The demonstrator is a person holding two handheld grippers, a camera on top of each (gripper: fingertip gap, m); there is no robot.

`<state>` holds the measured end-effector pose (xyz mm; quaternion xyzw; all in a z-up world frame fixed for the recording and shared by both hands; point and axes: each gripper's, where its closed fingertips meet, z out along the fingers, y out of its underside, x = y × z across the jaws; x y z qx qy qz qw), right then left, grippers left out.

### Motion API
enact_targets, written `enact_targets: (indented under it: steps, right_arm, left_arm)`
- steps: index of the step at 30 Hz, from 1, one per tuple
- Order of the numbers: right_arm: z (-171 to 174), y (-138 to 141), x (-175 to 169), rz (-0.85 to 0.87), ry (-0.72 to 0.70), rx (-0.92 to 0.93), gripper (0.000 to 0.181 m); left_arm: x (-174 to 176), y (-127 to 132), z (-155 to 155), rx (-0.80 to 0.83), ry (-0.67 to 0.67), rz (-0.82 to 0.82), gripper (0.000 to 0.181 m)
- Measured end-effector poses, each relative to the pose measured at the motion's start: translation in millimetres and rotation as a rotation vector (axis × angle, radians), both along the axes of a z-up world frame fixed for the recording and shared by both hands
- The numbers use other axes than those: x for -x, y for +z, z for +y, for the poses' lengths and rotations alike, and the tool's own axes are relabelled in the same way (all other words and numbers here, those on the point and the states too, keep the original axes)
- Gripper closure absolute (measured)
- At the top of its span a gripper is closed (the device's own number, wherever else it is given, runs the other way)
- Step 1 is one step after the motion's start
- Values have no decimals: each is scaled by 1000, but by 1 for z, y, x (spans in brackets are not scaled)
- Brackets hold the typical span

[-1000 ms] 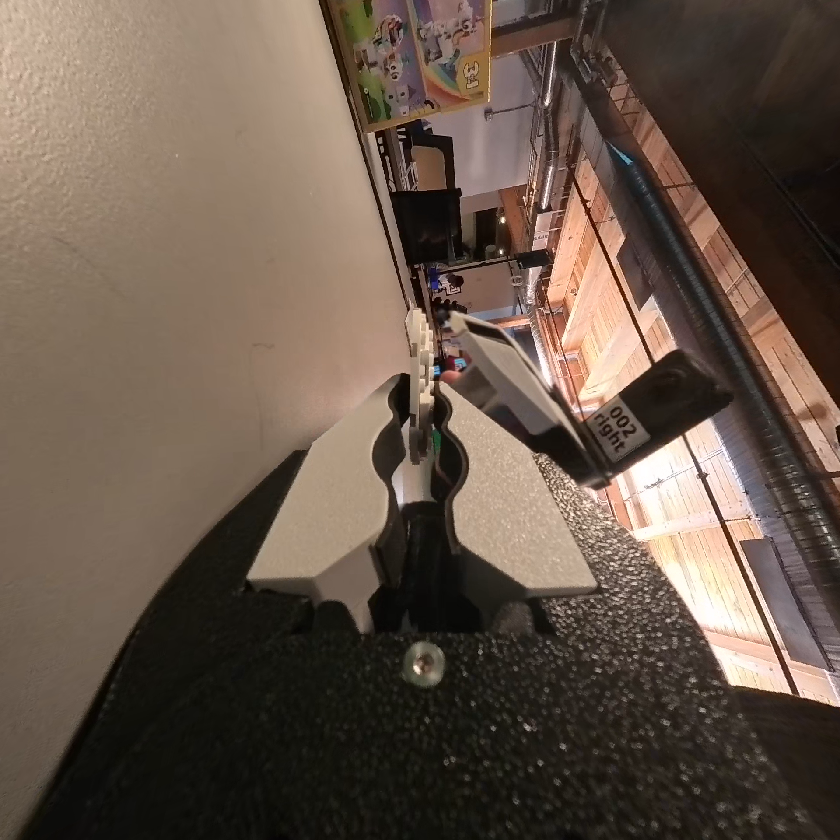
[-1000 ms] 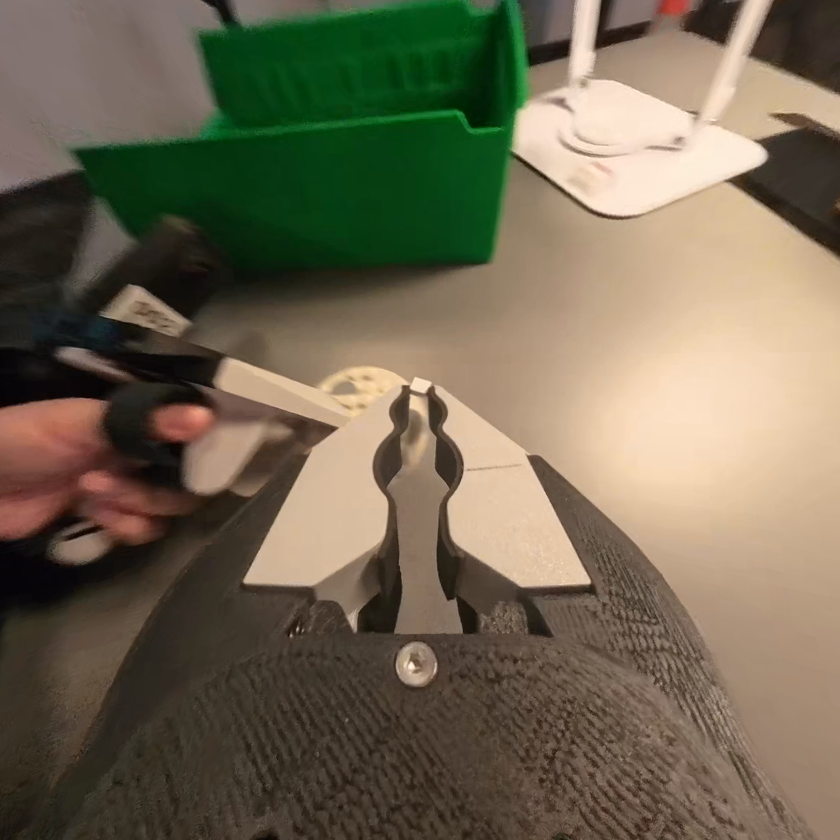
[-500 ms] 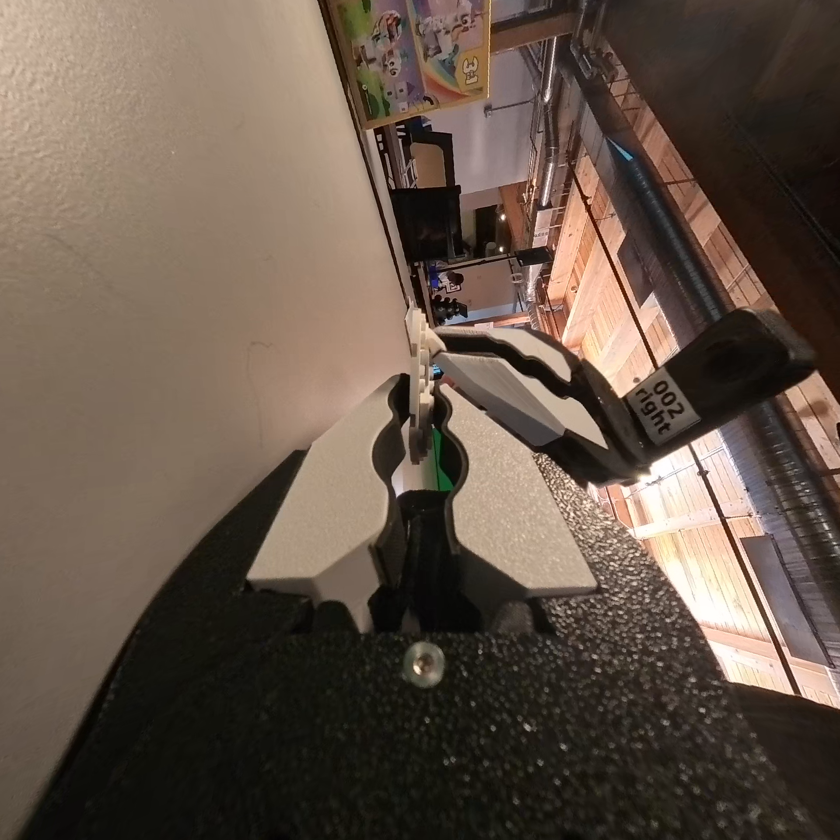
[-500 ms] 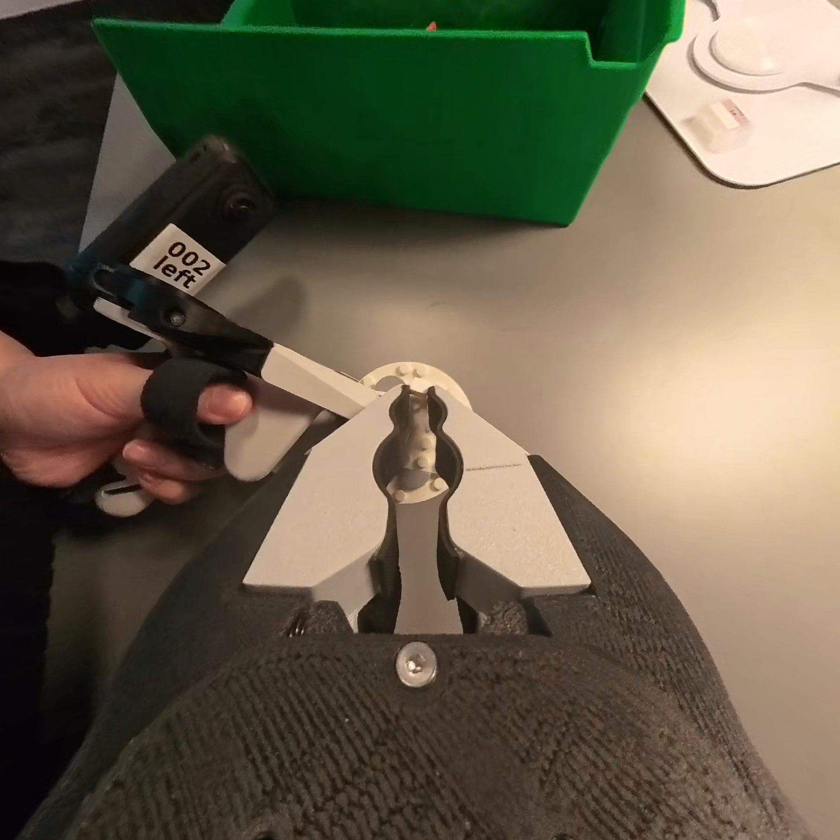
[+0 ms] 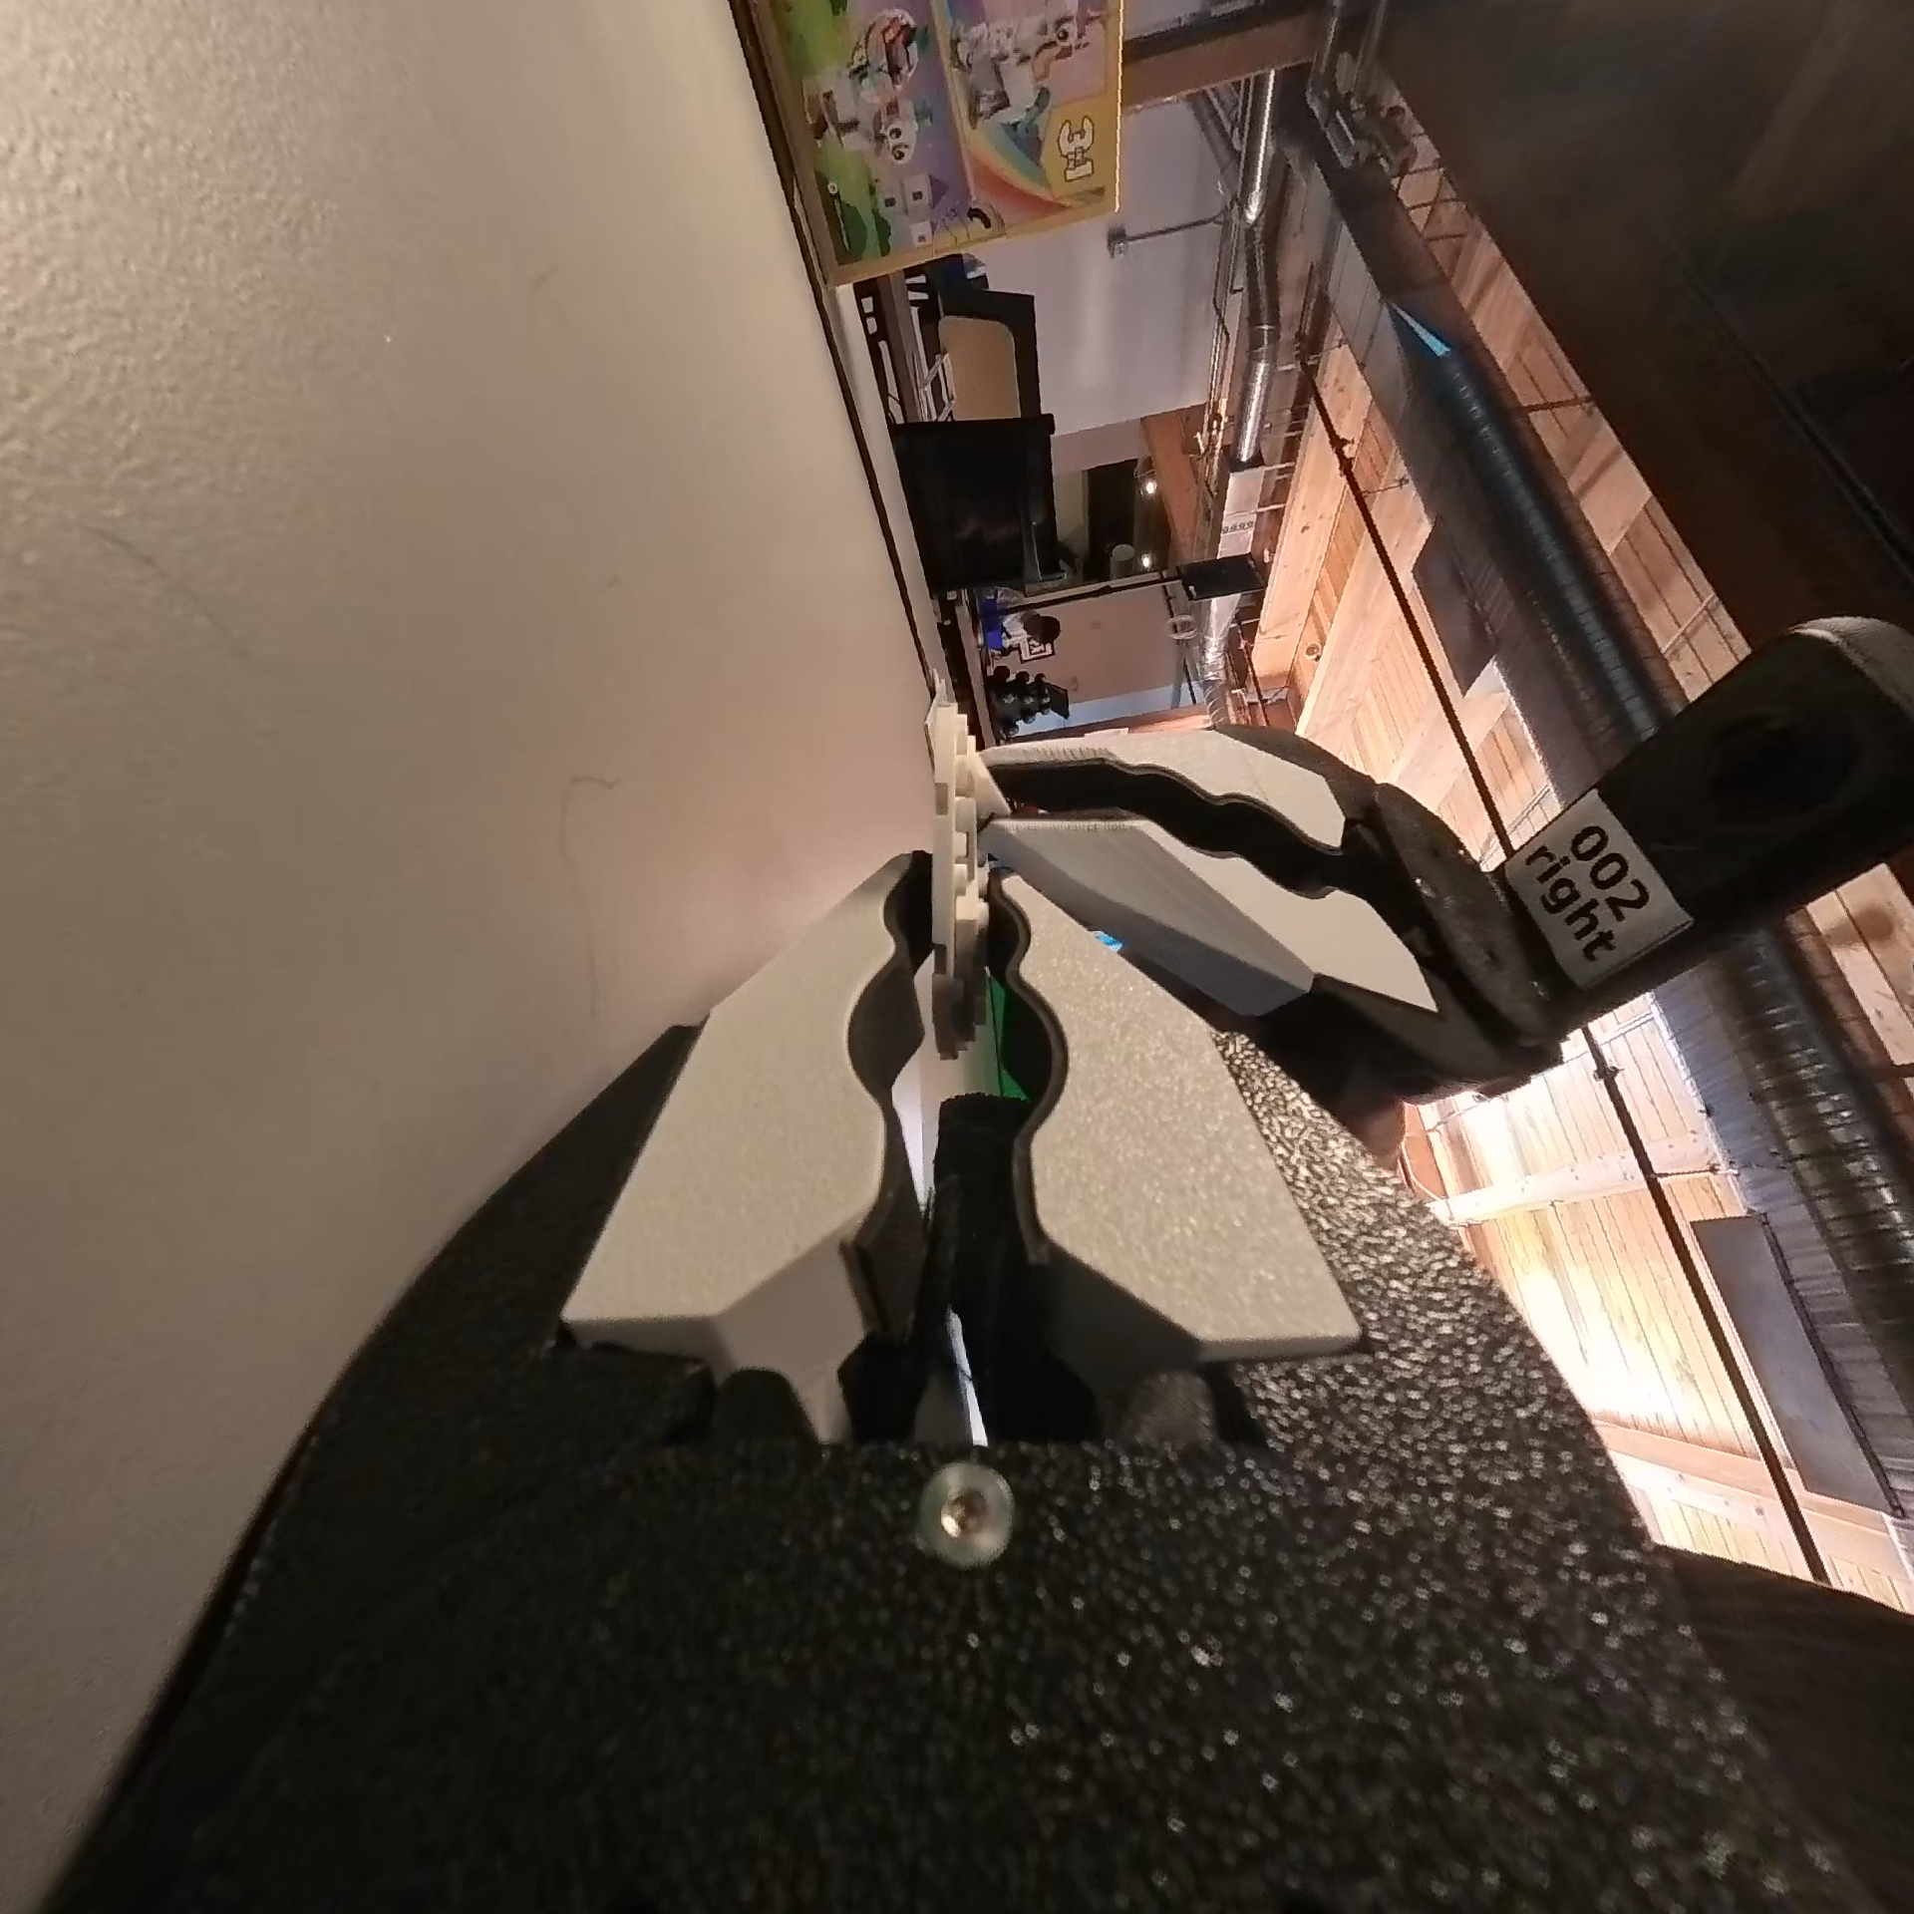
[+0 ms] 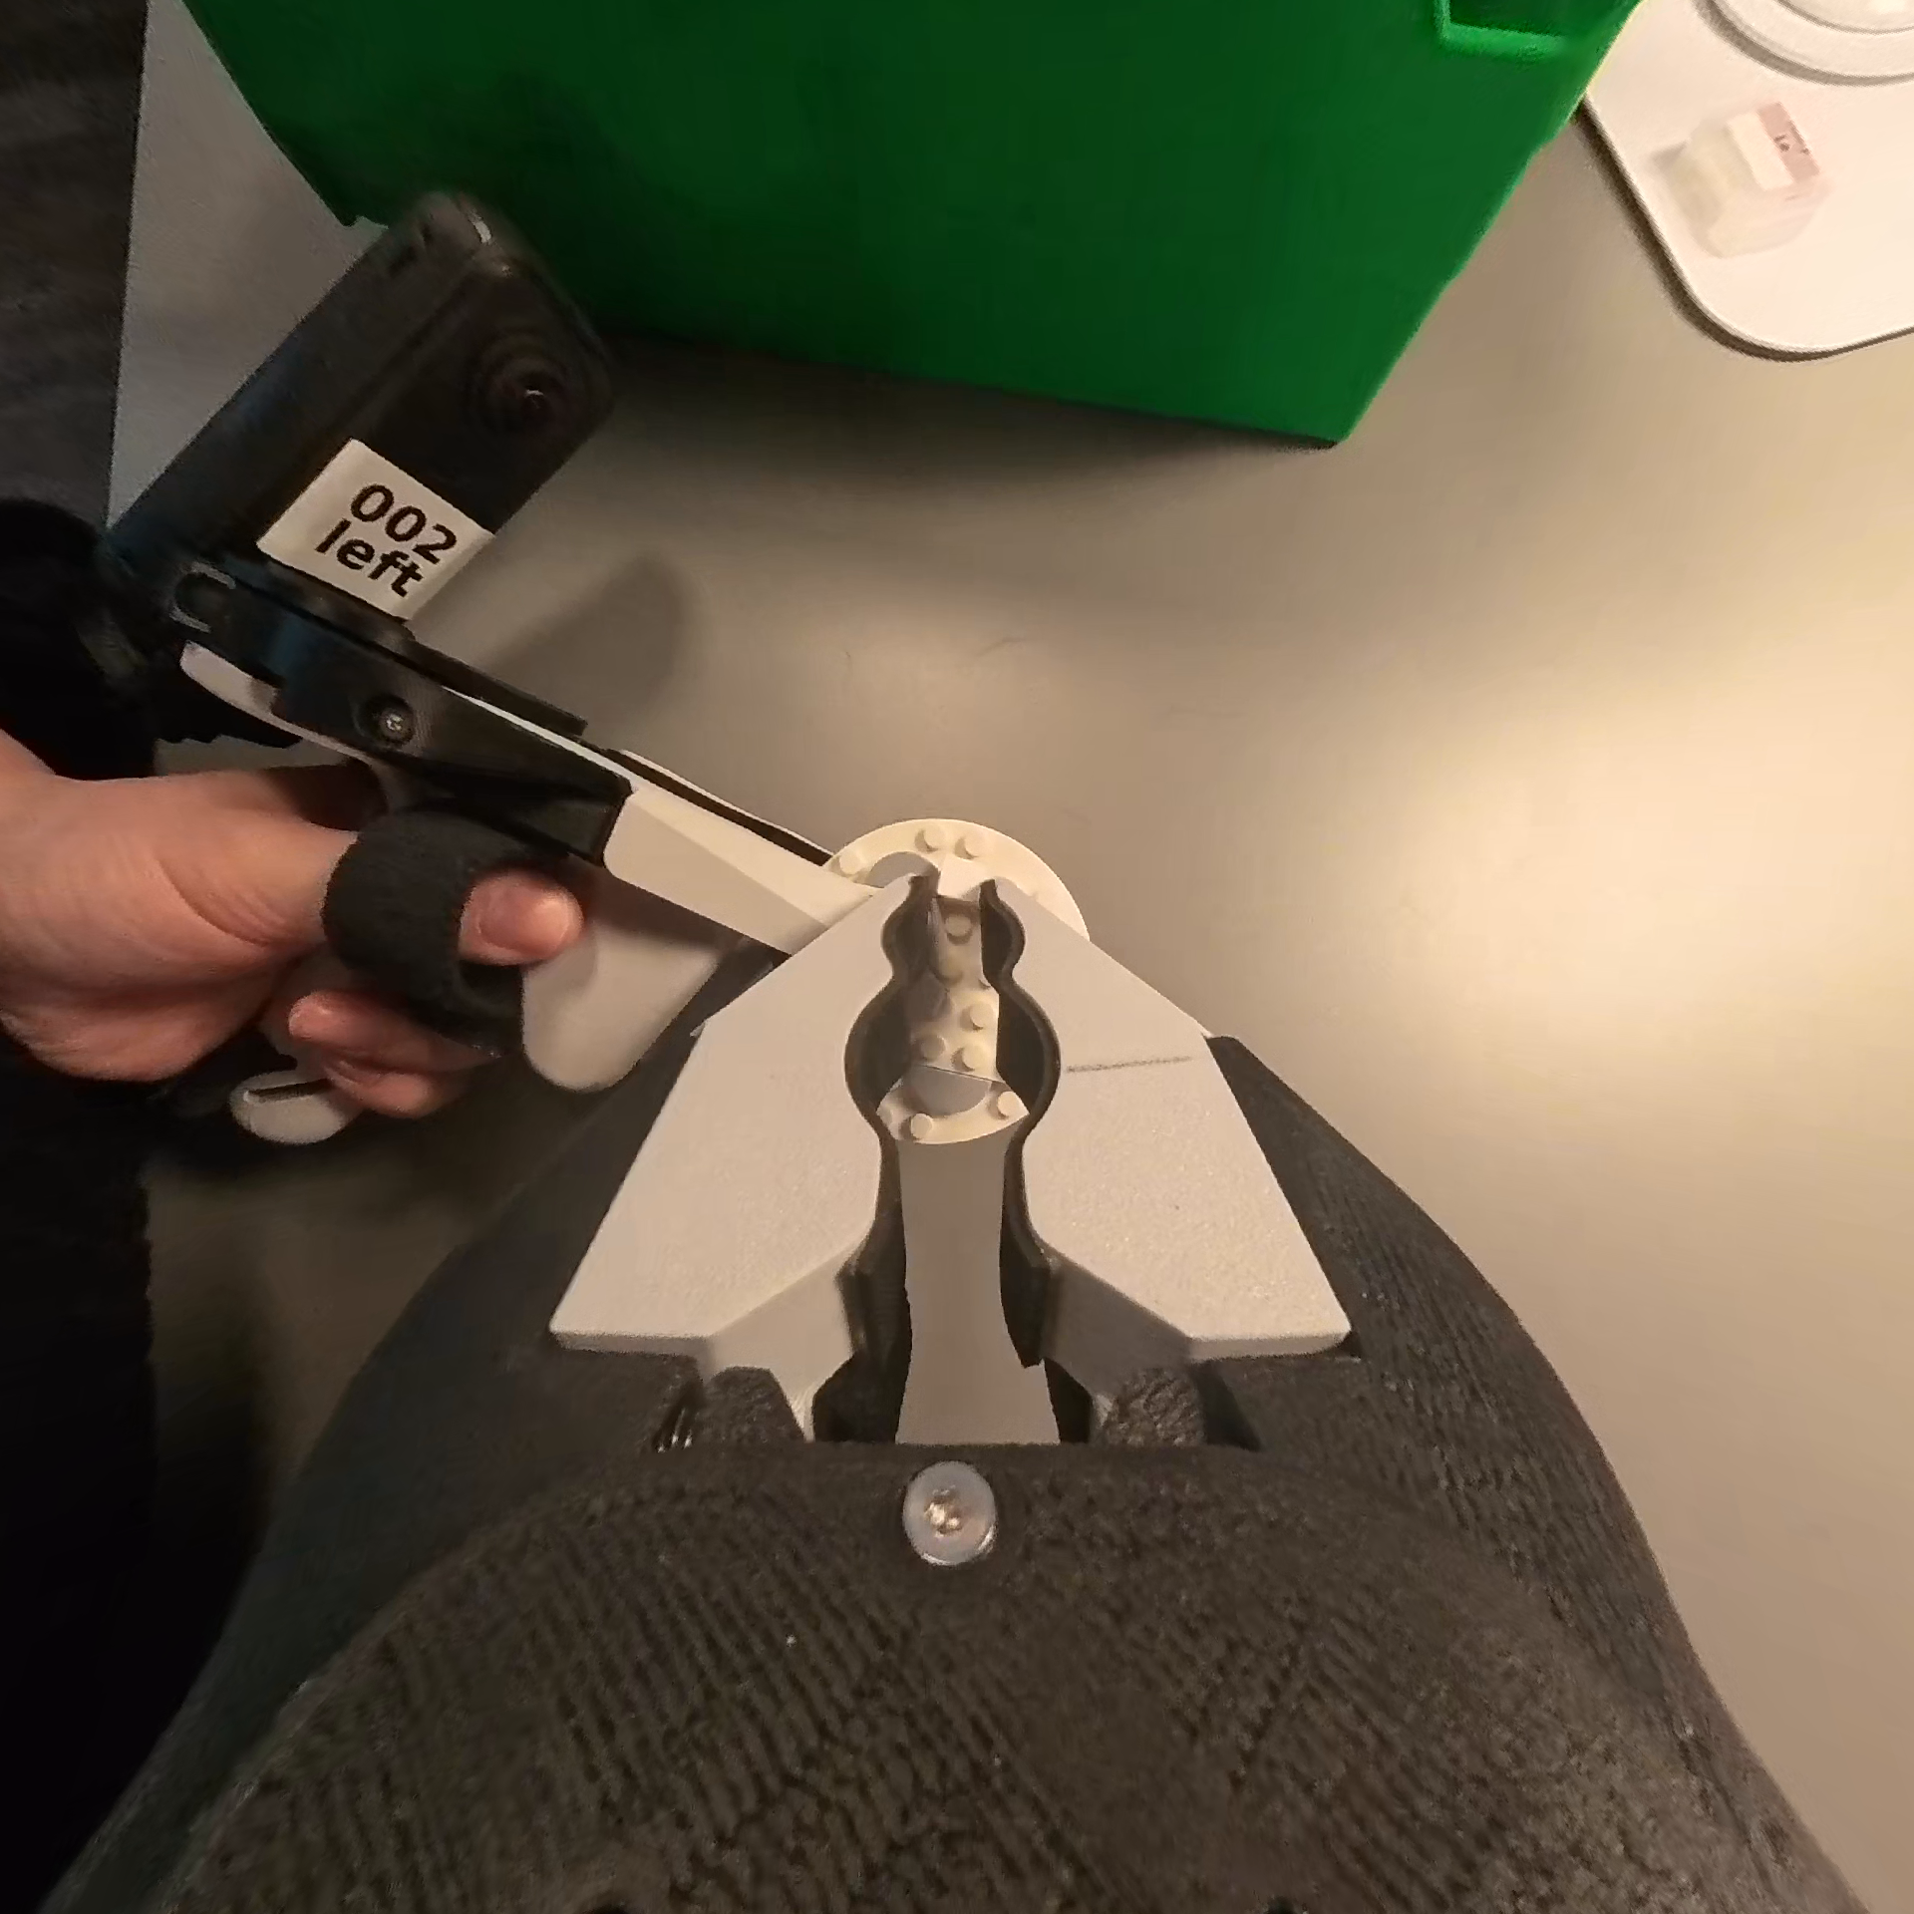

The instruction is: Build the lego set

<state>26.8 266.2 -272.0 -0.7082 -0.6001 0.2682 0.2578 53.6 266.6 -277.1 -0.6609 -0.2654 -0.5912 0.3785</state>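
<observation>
Stood behind on the grey table (image 6: 1450, 725): green bin (image 6: 932, 186), white stand base (image 6: 1761, 269) at far right, touching neither.

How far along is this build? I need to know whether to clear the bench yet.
Early stage, by the look of it. Done: a round white studded plate assembly exists on the grey table. In hand: the left claw is shut on its edge, and the right claw presses a small white piece onto it. Left: presumably most of the model on the set box; the green bin hides its contents.
</observation>
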Motion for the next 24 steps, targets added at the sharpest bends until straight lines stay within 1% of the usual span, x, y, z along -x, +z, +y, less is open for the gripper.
enact_targets:
  steps: [5, 9, 14, 17, 18, 20, 22, 24]
  right_arm:
    - [7, 1, -3, -15, -21, -56, 170]
    - [5, 2, -3, -13, -16, -45, 167]
    - [7, 12, -8, 35, -26, -43, 166]
    - [14, 18, -16, 63, -31, -109, 162]
    - [17, 19, -20, 76, -22, -139, 158]
    - [17, 21, -30, 111, 37, -224, 143]
    - [14, 19, -43, 120, 129, -353, 121]
    - [11, 10, -54, 103, 220, -505, 108]
  left_arm:
    - [-1, 0, 0, -1, -8, 0, 174]
    - [-1, 0, 0, -1, -9, -1, 174]
    - [-1, 1, 0, -3, -11, -5, 174]
    - [-2, 1, -1, -6, -18, -13, 174]
    - [-2, 2, -1, -8, -24, -18, 174]
    - [-3, 3, -2, -11, -35, -27, 174]
    - [-3, 4, -2, -13, -40, -36, 174]
    - [-4, 4, -2, -12, -47, -44, 174]
